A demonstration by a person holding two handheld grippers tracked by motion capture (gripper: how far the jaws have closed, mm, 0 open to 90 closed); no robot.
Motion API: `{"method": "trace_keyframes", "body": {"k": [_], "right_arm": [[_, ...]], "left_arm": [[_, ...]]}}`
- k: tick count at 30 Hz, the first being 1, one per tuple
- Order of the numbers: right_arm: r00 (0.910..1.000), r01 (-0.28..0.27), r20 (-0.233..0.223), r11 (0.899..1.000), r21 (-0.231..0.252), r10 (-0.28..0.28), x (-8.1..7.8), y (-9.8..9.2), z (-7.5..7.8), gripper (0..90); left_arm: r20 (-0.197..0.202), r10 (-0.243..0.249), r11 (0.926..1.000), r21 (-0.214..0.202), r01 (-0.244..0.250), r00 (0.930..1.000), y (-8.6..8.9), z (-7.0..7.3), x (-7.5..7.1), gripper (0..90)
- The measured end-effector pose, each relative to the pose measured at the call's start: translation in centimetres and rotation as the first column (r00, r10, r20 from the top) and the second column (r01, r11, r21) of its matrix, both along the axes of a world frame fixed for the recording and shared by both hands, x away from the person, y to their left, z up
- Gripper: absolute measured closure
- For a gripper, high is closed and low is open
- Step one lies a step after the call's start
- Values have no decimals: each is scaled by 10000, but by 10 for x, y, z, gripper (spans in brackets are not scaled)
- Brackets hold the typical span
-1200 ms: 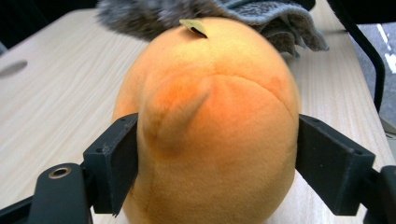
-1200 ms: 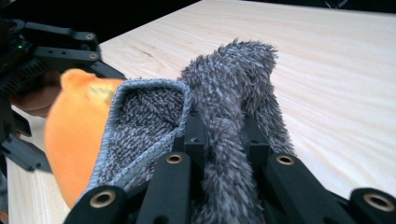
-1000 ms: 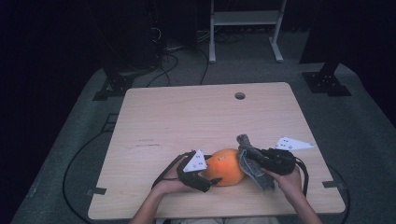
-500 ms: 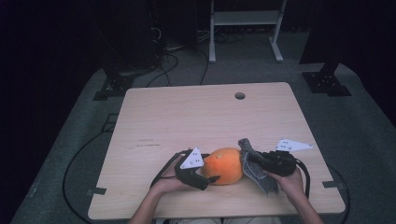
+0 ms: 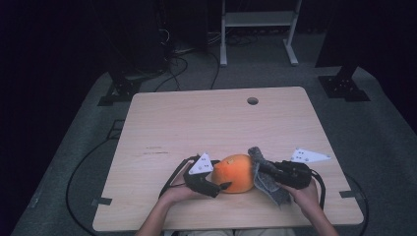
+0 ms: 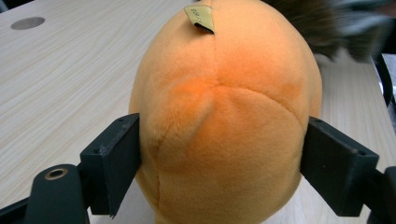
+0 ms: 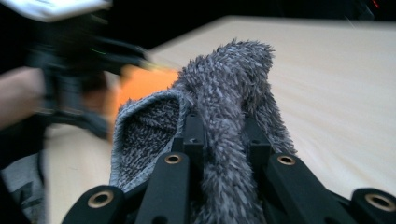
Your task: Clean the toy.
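Orange plush (image 5: 237, 172) sits near the table's (image 5: 206, 123) front edge, around 6 o'clock from the table centre; egg-shaped, long axis running roughly 9-to-3 across the table in the high view. In the left gripper view its rounded seamed end faces the camera, a small yellow tag (image 6: 200, 16) at 12 o'clock. Short soft fleece, stitched seams meeting in a dimple. Left gripper (image 5: 220, 186) clamps the plush, one black jaw on each flank, pads pressing the fabric. Right gripper (image 7: 223, 135) at 3 o'clock of the plush, jaws pinched tight on a grey fuzzy cloth (image 5: 265, 177), shaggy pile outside, knit weave inside, draped against the plush. Table is pale wood grain, with a round hole (image 5: 253, 101) toward 12 o'clock; the far half is open. Front edge just behind the hands.
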State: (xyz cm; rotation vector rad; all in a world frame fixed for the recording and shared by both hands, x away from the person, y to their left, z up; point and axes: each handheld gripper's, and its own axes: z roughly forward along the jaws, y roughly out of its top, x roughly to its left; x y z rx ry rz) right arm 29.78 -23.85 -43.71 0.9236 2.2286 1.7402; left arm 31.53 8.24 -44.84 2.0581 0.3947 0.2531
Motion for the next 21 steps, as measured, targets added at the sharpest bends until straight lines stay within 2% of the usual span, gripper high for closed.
{"method": "trace_keyframes", "body": {"k": [1,3,6,8,10,11,12,13,15,16,17,18,19,20,21], "right_arm": [[9995,-217,230,9997,-60,218,-2,4,2,757],[9989,-334,303,9976,-610,353,-3,9,1,758],[9998,-94,-152,9969,-783,83,3,5,-8,753],[9990,229,-361,9921,-1234,-275,6,0,-13,754],[9959,484,-688,9884,-1436,-588,8,-5,-16,756],[9958,588,-603,9853,-1605,-692,9,-6,-15,757],[9960,676,-472,9862,-1512,-755,8,-7,-12,757],[9972,662,-255,9906,-1198,-697,6,-6,-7,757],[9986,378,383,9982,-459,-360,0,-1,5,756],[9974,243,680,9992,-323,-220,-2,3,9,756],[9958,129,911,9991,-394,-93,-4,7,10,756],[9959,24,906,9981,-619,33,-5,12,10,756],[9970,-34,772,9953,-969,109,-4,15,6,756],[9975,-15,704,9937,-1122,94,-4,16,2,756],[9980,-19,621,9950,-998,81,-3,15,-1,757]], "left_arm": [[-23,45,10000,-26,-45,10000,0,0,0,182],[-35,119,9999,-37,-119,9999,1,0,0,182],[-137,201,9997,-147,-203,9997,-1,0,1,182],[-243,144,9997,-209,-149,9996,-2,0,2,182],[-230,132,9997,-202,-137,9996,-3,0,2,182],[-213,134,9997,-203,-138,9997,-4,-1,1,182],[-159,83,9999,-127,-85,9998,-4,-1,1,182],[-97,52,10000,-82,-53,9999,-5,-1,0,182],[15,-14,10000,-24,14,10000,-7,0,-2,182],[91,-82,10000,54,81,9999,-9,0,-3,182],[148,-154,9998,112,152,9998,-10,0,-4,182],[186,-248,9995,183,244,9995,-10,1,-5,181],[146,-369,9992,173,367,9992,-10,1,-5,177],[148,-468,9988,158,465,9988,-9,1,-5,166],[118,-527,9986,63,526,9985,-7,2,-4,160]]}}
